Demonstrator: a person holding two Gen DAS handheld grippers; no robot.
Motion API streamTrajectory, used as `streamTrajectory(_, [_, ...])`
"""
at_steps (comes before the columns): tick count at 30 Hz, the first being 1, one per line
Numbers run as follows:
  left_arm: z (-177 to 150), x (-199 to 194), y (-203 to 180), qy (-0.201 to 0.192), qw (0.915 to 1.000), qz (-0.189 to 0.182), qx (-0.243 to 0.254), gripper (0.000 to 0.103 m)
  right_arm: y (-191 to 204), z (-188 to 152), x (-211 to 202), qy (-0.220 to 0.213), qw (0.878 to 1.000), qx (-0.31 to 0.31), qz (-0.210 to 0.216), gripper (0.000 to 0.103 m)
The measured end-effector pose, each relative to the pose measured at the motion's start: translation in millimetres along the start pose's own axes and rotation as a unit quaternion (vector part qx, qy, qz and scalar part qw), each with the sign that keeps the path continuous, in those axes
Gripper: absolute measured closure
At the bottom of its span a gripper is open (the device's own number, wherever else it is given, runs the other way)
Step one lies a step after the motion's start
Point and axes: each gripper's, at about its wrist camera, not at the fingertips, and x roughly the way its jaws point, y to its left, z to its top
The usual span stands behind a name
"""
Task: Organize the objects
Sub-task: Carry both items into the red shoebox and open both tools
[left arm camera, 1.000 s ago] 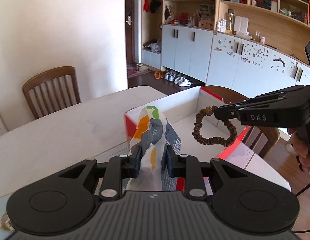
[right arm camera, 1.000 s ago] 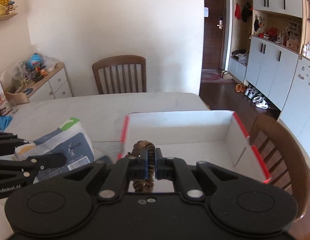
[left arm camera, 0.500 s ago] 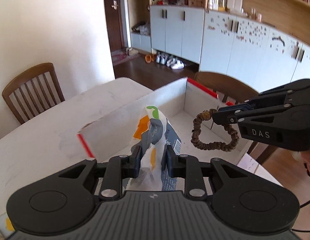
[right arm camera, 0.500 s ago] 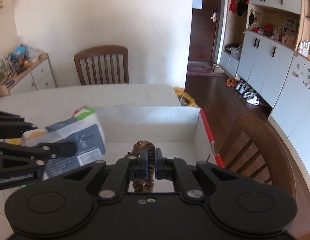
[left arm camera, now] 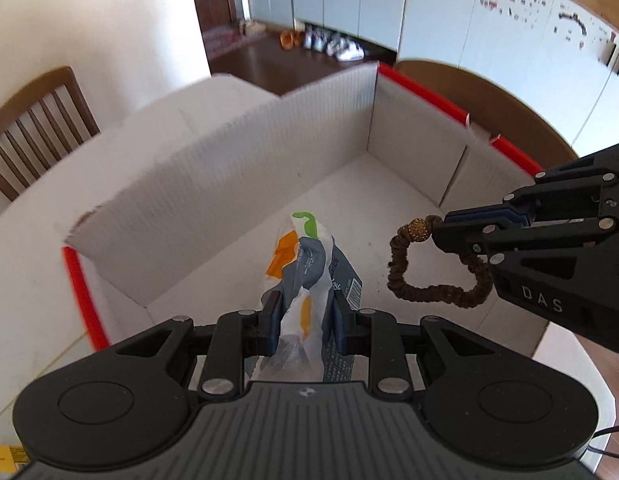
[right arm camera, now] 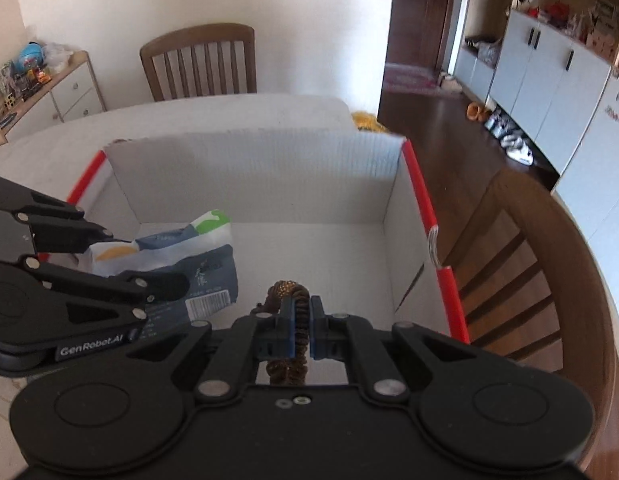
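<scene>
An open white cardboard box (left arm camera: 229, 176) with red edges sits on the table; it also shows in the right wrist view (right arm camera: 269, 172). My left gripper (left arm camera: 303, 312) is shut on a white, blue and orange packet (left arm camera: 309, 256) and holds it over the box's near left part. In the right wrist view the left gripper (right arm camera: 121, 256) and packet (right arm camera: 189, 252) show at the left. My right gripper (right arm camera: 302, 320) is shut on a brown bead bracelet (right arm camera: 287, 292), which hangs over the box floor; the left wrist view shows the right gripper (left arm camera: 445, 228) and bracelet (left arm camera: 429, 276) at the right.
The pale table (left arm camera: 29, 264) carries the box near its right end. Wooden chairs stand behind the table (right arm camera: 201, 64) and at the box's right side (right arm camera: 529, 264). White cabinets (right arm camera: 549, 68) line the far wall. A low sideboard (right arm camera: 37, 96) stands at the left.
Both grippers have moved forward and tilted down over the box, so the packet and bracelet now hang above its floor. Both stay shut on their objects.
</scene>
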Motion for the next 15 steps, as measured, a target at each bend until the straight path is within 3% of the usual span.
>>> streamTrajectory(5, [5, 18, 2, 0.043, 0.999, -0.002, -0.003, 0.079, -8, 1, 20, 0.042, 0.999, 0.003, 0.019, 0.098])
streamTrajectory(15, [5, 31, 4, 0.083, 0.9965, -0.005, -0.002, 0.078, -2, -2, 39, 0.071, 0.997, -0.035, 0.02, 0.097])
